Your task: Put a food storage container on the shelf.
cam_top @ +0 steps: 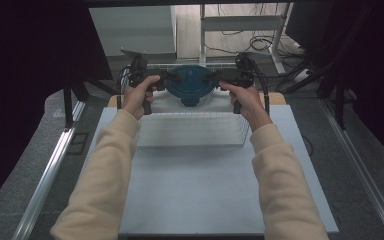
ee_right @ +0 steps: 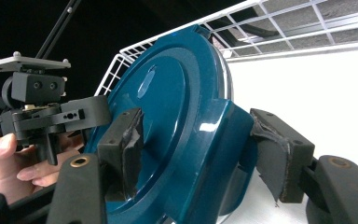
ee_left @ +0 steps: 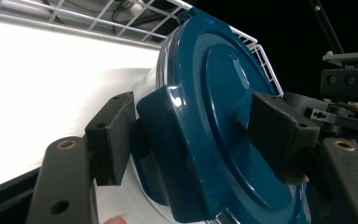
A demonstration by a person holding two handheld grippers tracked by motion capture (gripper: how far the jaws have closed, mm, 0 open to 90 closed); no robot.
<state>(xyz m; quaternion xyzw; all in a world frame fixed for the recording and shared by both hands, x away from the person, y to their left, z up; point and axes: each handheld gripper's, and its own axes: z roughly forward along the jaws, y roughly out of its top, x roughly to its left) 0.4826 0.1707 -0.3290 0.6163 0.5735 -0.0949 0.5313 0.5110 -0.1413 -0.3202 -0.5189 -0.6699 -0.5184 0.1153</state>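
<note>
A round clear container with a dark blue lid hangs above the far end of a white wire basket. My left gripper is shut on the lid's left latch flap, my right gripper on its right one. In the left gripper view the blue lid sits between the jaws of the left gripper, one pad under the flap and one on the lid's top. The right gripper view shows the right gripper clamping the lid the same way. The container is tilted, its body mostly hidden.
The wire basket stands on a pale table top, whose near half lies open in front of it. Dark curtains flank both sides. Behind the table are a metal frame and cables on the floor.
</note>
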